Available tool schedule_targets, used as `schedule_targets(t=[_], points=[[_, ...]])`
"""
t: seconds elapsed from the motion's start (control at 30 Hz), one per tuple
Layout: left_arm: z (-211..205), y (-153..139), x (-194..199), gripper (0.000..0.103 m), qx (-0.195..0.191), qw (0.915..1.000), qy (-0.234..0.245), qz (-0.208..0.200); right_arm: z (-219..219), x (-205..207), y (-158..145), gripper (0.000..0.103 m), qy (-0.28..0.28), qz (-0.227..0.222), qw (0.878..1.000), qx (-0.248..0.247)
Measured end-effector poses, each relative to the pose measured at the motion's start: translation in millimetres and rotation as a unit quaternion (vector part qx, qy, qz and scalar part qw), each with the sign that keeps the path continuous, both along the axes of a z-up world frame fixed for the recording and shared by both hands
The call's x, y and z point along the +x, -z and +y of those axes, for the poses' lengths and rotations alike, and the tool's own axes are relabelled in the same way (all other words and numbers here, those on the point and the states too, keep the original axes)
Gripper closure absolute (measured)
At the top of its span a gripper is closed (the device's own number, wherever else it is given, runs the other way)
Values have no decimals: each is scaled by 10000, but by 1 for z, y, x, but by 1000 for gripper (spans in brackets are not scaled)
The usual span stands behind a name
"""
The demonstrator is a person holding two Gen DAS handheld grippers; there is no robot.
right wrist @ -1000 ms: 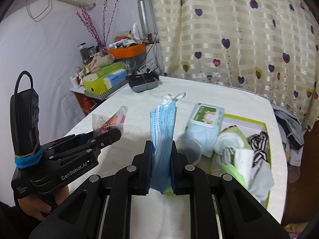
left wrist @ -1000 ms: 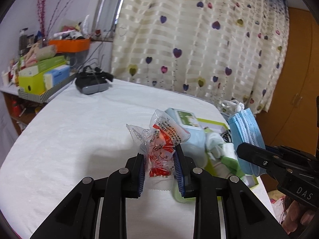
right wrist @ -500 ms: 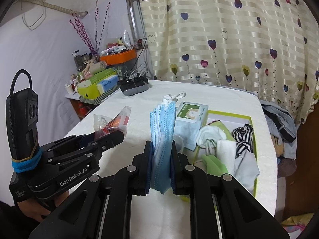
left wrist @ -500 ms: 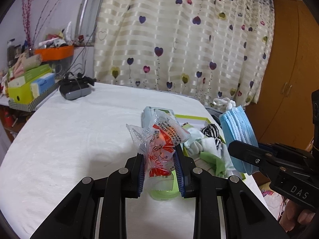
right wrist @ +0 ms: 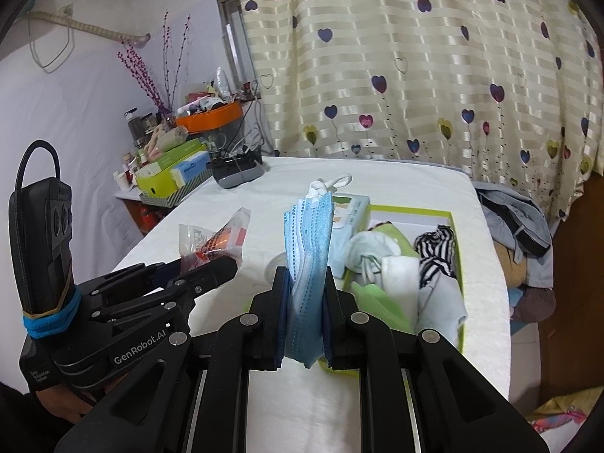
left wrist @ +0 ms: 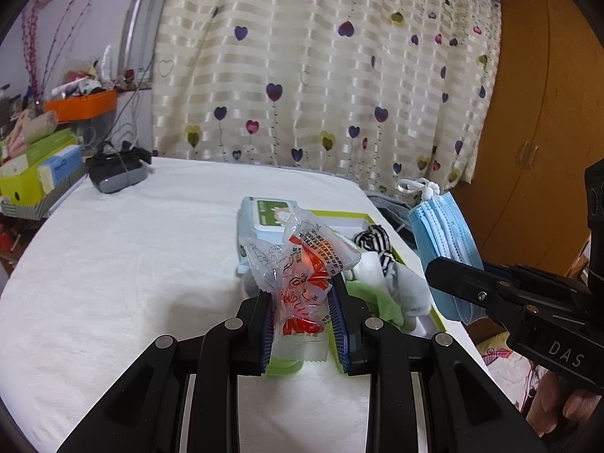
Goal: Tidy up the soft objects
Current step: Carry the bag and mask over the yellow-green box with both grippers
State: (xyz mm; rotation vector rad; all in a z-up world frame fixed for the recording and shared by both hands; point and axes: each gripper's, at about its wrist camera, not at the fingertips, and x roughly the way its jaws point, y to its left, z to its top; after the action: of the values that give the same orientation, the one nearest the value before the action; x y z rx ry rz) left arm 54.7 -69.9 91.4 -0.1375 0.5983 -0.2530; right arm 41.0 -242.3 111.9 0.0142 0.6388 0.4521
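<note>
Lettering first: "DAS" in white on the right gripper [left wrist: 434, 270] body seen from the left cam; "GenRobot.AI" on the left gripper [right wrist: 226, 264] body seen from the right cam, w/ small unreadable print lower down. Left gripper's fingers [left wrist: 266, 324] are clamped on a clear snack packet [left wrist: 302, 287] w/ red graphics & tiny black print, too small to read. Right gripper's fingers [right wrist: 281, 315] pinch a stack of blue face masks [right wrist: 307, 264] upright, white ear loops on top. Both held above the counter [left wrist: 132, 264], covered in a white cloth. A wipes pack [left wrist: 270, 215] w/ green label lies beside a green-rimmed tray [right wrist: 411, 212] at the counter's right, filled w/ socks & cloths, incl. 1 striped black-white piece [right wrist: 434, 249]. Room: heart-print curtain [right wrist: 415, 75], wooden wardrobe [left wrist: 540, 132], cluttered shelf w/ orange tray [right wrist: 209, 119], boxes, dark headset [left wrist: 115, 168].
</note>
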Motion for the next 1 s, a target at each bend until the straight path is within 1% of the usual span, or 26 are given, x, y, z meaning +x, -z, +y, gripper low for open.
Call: schedule_targets(t=[0.27, 0.57, 0.77, 1.0], points=[[-20, 4, 3, 78, 34, 9998, 192, 59, -18, 4, 5, 87, 176, 92, 9998, 41], [-42, 17, 14, 78, 73, 9989, 416, 228, -53, 16, 21, 87, 543, 313, 9980, 125], [-60, 28, 22, 78, 115, 9973, 609, 386, -75, 27, 36, 87, 761, 512, 9956, 188], [-83, 47, 27, 78, 147, 9932, 917, 697, -84, 40, 68, 87, 741, 939, 9927, 171]])
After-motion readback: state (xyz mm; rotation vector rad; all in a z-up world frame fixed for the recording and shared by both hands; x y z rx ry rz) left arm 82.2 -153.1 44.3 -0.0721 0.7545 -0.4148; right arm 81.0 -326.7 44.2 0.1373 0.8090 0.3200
